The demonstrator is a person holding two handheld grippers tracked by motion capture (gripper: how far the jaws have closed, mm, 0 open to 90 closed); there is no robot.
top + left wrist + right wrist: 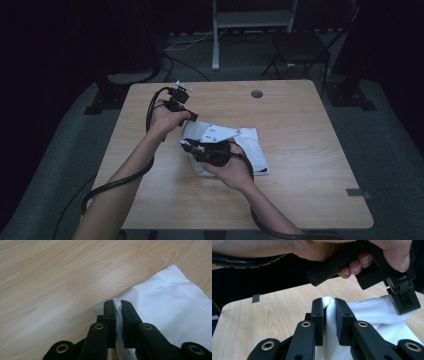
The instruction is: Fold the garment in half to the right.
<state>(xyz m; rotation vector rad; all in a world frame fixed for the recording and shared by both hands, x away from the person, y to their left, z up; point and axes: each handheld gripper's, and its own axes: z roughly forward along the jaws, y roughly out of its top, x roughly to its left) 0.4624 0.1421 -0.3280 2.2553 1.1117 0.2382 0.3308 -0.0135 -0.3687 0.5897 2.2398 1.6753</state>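
A white cloth (250, 145) is lying near the middle of a wooden worktop (300, 190). The left claw (117, 305) is clamping one bunched edge of it. The right claw (329, 302) is clamping another fold, just beside the left claw, lifting the cloth partly off the worktop.

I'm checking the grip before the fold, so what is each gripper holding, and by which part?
Both hold the white cloth: the left gripper pinches a bunched corner, the right gripper a gathered fold of its edge.
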